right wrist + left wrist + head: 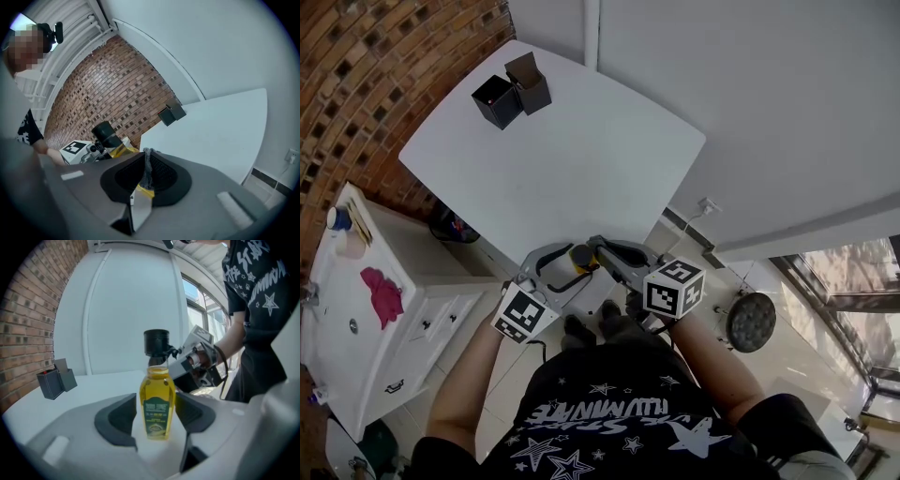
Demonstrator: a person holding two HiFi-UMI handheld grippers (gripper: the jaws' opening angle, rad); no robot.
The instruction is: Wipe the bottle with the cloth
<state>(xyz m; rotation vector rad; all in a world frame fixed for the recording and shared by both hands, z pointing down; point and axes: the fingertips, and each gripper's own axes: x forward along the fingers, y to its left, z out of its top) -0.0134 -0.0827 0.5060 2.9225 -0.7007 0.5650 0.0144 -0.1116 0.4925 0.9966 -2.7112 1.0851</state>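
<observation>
My left gripper [157,406] is open, with the bottle [157,390] standing straight up between its jaws. My right gripper [146,164] pinches the cloth [148,172], and the bottle is close on its left.

In the head view I see only the yellow top of the bottle [582,257]; the rest is covered. The right claw [145,154] hides all but a grey edge of the cloth [147,169]. Label print unreadable.
</observation>
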